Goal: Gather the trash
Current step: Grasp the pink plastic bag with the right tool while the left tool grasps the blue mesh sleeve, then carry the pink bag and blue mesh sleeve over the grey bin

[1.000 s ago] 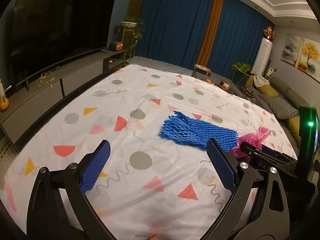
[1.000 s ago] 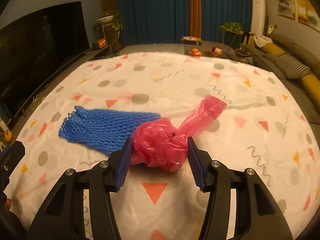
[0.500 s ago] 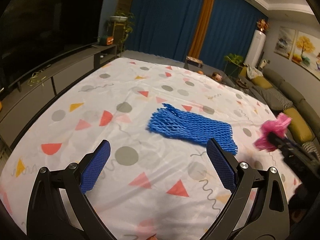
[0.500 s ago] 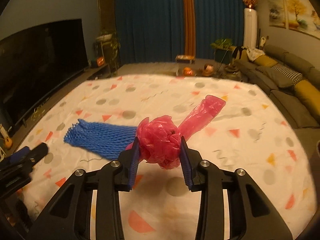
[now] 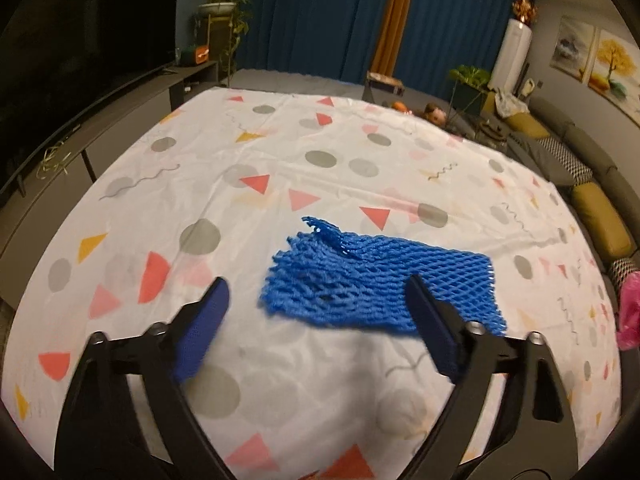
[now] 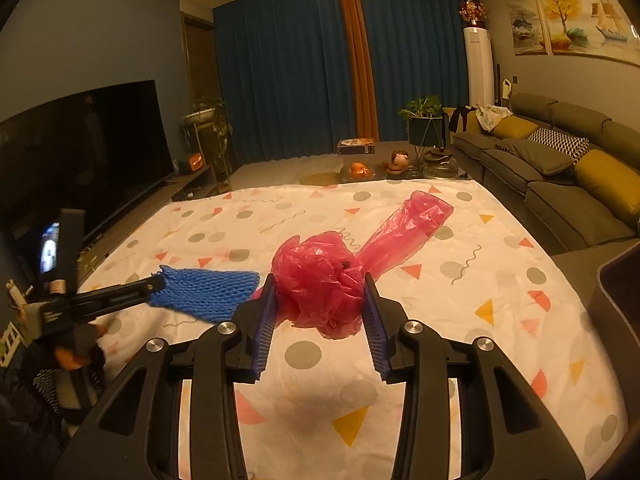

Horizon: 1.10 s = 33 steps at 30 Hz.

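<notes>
Now right gripper (image 6: pixel 319 322) pinching crumpled pink bag (image 6: pixel 320 280) above patterned sheet (image 6: pixel 460 320), jaws easing apart slightly. Left gripper (image 5: pixel 316 320) closing around blue foam net (image 5: pixel 372 284) lying flat, not yet touching. Net likely light, springy; taking near edge.

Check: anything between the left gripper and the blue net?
Nothing: only bare patterned sheet between the closing left gripper and the blue net, per the left wrist view.
</notes>
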Each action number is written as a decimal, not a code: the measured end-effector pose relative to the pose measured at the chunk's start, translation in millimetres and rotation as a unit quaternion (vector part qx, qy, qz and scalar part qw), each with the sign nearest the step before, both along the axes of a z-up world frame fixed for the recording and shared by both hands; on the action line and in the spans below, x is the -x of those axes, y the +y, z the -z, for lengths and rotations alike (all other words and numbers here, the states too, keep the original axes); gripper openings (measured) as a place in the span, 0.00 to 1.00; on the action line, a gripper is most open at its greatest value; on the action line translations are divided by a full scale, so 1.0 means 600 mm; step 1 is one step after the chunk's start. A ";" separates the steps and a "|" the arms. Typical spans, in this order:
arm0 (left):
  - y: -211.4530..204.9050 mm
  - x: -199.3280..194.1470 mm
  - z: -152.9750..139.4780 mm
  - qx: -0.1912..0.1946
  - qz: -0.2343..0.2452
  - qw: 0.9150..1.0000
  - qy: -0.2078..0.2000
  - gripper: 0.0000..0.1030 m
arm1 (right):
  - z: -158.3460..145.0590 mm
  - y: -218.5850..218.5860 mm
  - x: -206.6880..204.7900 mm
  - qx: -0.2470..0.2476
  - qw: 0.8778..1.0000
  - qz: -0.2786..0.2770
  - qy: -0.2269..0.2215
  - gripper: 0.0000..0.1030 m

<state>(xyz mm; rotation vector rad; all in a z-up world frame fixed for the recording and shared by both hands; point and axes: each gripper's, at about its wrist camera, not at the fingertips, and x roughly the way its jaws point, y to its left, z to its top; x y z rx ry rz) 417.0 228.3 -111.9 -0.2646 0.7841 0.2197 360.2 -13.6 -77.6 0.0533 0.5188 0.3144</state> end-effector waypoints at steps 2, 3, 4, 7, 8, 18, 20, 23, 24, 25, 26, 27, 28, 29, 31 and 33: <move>-0.003 -0.014 0.007 -0.005 0.005 1.000 0.014 0.69 | 0.002 -0.002 0.001 -0.005 1.000 -0.001 0.002 0.40; -0.004 -0.018 0.009 -0.003 0.009 1.000 0.019 0.61 | 0.004 -0.003 0.000 -0.006 1.000 -0.001 0.003 0.40; -0.007 -0.025 0.014 -0.003 0.016 0.999 0.029 0.53 | 0.005 -0.006 0.000 -0.008 1.000 -0.002 0.005 0.40; -0.015 -0.032 0.016 -0.017 0.018 0.999 0.041 0.52 | 0.009 -0.008 -0.004 -0.012 1.000 -0.003 0.011 0.40; -0.018 -0.034 0.015 -0.023 0.017 0.999 0.043 0.51 | 0.010 -0.009 -0.005 -0.013 1.000 -0.003 0.012 0.40; -0.025 -0.032 0.015 -0.031 0.007 0.999 0.042 0.05 | 0.018 -0.009 -0.004 -0.009 1.000 -0.005 0.018 0.41; -0.027 -0.027 0.012 -0.026 0.006 0.999 0.037 0.05 | 0.019 -0.009 -0.003 -0.008 1.000 -0.005 0.017 0.41; -0.031 -0.014 0.001 -0.017 0.009 1.000 0.023 0.04 | 0.018 -0.007 -0.003 -0.008 1.000 -0.006 0.016 0.41; -0.033 -0.009 -0.004 -0.018 0.010 1.000 0.018 0.04 | 0.018 -0.009 -0.002 -0.008 1.000 -0.007 0.016 0.41; -0.037 -0.002 -0.013 -0.018 0.013 1.000 0.010 0.04 | 0.017 -0.009 0.000 -0.008 1.000 -0.007 0.015 0.41; -0.042 0.006 -0.022 -0.019 0.017 1.000 0.002 0.04 | 0.016 -0.008 0.002 -0.008 1.000 -0.008 0.014 0.41; -0.047 0.014 -0.032 -0.020 0.021 1.000 -0.006 0.04 | 0.015 -0.007 0.004 -0.007 1.000 -0.009 0.013 0.41; -0.052 0.020 -0.039 -0.021 0.024 0.999 -0.012 0.04 | 0.013 -0.007 0.008 -0.007 1.000 -0.009 0.012 0.41; -0.059 0.030 -0.052 -0.025 0.029 0.999 -0.022 0.04 | 0.011 -0.007 0.012 -0.008 1.000 -0.010 0.010 0.41; -0.070 0.046 -0.072 -0.026 0.037 0.998 -0.038 0.04 | 0.003 -0.011 0.021 -0.009 1.000 -0.011 0.005 0.41; -0.085 0.061 -0.091 -0.030 0.049 0.997 -0.053 0.04 | -0.005 -0.017 0.031 -0.013 1.000 -0.010 0.000 0.41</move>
